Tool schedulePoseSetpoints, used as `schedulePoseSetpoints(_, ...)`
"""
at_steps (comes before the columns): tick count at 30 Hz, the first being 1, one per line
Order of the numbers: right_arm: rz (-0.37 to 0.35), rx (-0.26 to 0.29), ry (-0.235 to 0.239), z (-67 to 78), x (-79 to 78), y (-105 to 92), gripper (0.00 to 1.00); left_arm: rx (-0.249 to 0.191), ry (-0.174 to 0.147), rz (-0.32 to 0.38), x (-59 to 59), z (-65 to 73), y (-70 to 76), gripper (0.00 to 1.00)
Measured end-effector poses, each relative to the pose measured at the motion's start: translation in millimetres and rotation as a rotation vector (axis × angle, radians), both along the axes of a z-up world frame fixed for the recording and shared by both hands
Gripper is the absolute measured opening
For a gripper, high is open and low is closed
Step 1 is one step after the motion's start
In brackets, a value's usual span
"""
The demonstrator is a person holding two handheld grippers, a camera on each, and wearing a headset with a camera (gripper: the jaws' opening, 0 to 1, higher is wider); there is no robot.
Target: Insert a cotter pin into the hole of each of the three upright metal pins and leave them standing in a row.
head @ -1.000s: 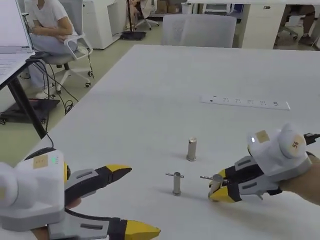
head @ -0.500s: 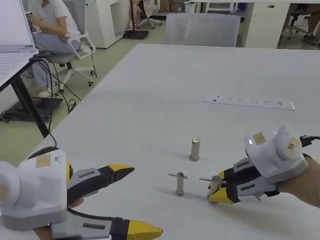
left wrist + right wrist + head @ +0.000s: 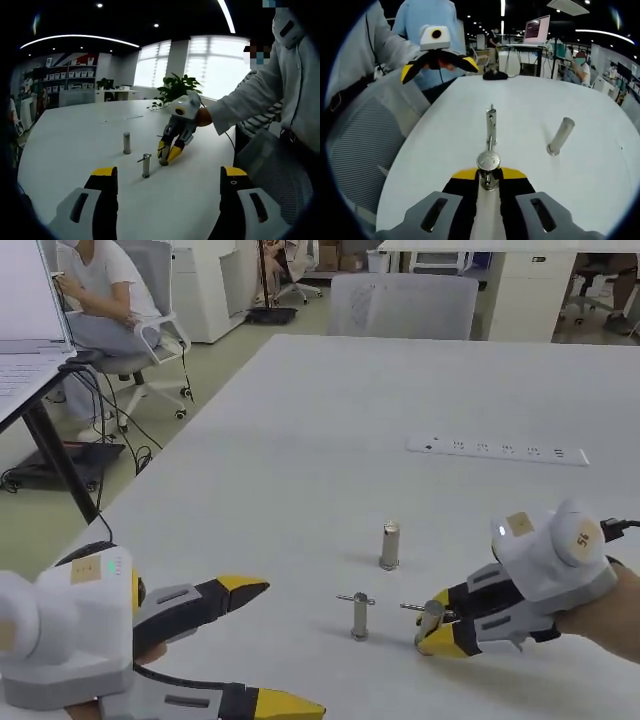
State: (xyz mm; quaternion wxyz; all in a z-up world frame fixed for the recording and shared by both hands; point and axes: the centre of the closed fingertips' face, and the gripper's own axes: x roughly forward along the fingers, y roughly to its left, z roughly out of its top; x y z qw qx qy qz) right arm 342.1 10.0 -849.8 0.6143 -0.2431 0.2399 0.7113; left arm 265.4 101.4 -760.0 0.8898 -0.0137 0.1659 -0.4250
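Three upright metal pins stand on the white table (image 3: pixel 330 430). The far pin (image 3: pixel 389 546) (image 3: pixel 560 136) (image 3: pixel 127 143) is bare. The middle pin (image 3: pixel 359 616) (image 3: pixel 491 125) (image 3: pixel 146 165) carries a cotter pin through its top. My right gripper (image 3: pixel 432 631) (image 3: pixel 489 180) is shut on the third pin (image 3: pixel 431 618) (image 3: pixel 488 169), which also has a cotter pin (image 3: pixel 412 607) sticking out to the left. My left gripper (image 3: pixel 255 645) (image 3: pixel 167 200) stands open at the lower left, with nothing between its yellow-tipped fingers.
A white power strip (image 3: pixel 497 451) lies further back on the table. A grey chair back (image 3: pixel 403 306) stands at the far edge. A person (image 3: pixel 95 290) sits at a desk to the far left, beyond the table's left edge.
The head camera has shifted slightly. My right gripper stays shut on the third pin, nearly still. The left gripper has not visibly moved.
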Motion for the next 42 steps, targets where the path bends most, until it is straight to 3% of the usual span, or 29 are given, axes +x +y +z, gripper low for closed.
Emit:
schedulePoseSetpoints(10, -0.054, 0.002, 0.023, 4.9, 2.1, -11.9, 0.28, -0.007, -0.009, 0.006, 0.3, 2.3, 0.3, 0.84)
schedulePoseSetpoints(15, -0.056, -0.014, 0.018, 5.6, 1.9, -28.3, 0.28, -0.006, -0.011, 0.006, 0.3, 2.4, -0.1, 0.84)
schedulePoseSetpoints(27, -0.106, -0.069, -0.009, 9.7, 21.2, -64.6, 0.28, -0.005, -0.020, 0.008, 0.9, 3.4, 0.0, 0.84)
schedulePoseSetpoints(33, -0.131, -0.061, -0.029, 21.4, 36.9, -62.9, 0.28, -0.007, -0.023, 0.009, 0.3, 5.0, -0.1, 0.84)
schedulePoseSetpoints(42, -0.122, -0.025, -0.060, 39.3, 57.7, -36.4, 0.28, -0.008, -0.021, 0.012, -0.7, 5.4, -0.1, 0.84)
